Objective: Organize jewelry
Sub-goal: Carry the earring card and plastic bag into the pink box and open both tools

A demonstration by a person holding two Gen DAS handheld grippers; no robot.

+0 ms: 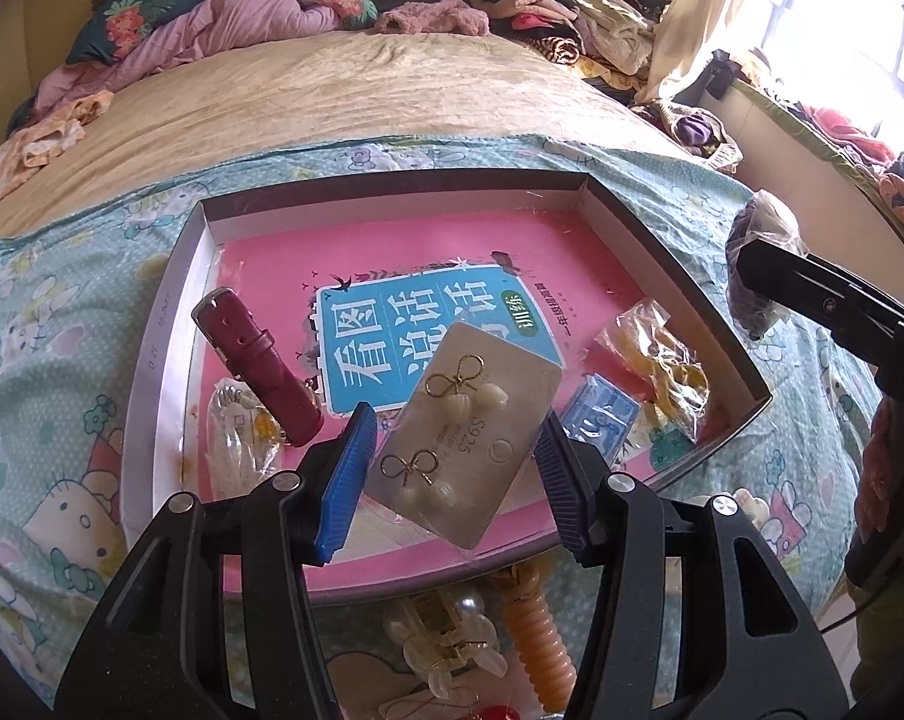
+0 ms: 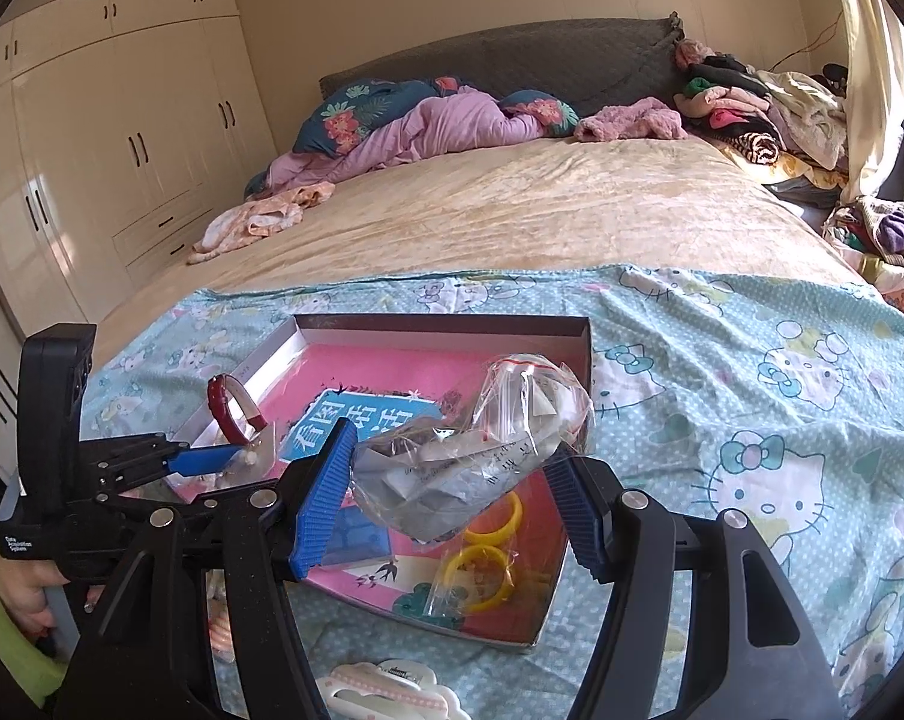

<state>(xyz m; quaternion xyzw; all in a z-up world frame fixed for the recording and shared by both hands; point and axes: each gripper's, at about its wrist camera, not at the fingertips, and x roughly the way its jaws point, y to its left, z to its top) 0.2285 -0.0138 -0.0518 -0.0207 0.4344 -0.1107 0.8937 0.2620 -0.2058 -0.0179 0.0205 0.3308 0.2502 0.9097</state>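
Note:
My left gripper is shut on a white earring card with two gold bow earrings, and holds it tilted above the shallow box lined with a pink book cover. My right gripper is shut on a crumpled clear zip bag with paper inside, over the box's near right part. In the box lie a red watch strap, a bag of yellow rings and a small blue packet. The zip bag also shows at the right edge of the left wrist view.
The box rests on a Hello Kitty sheet spread over a bed. Loose hair clips and pearl pieces and an orange spiral item lie just before the box. Clothes pile up at the far right; a wardrobe stands left.

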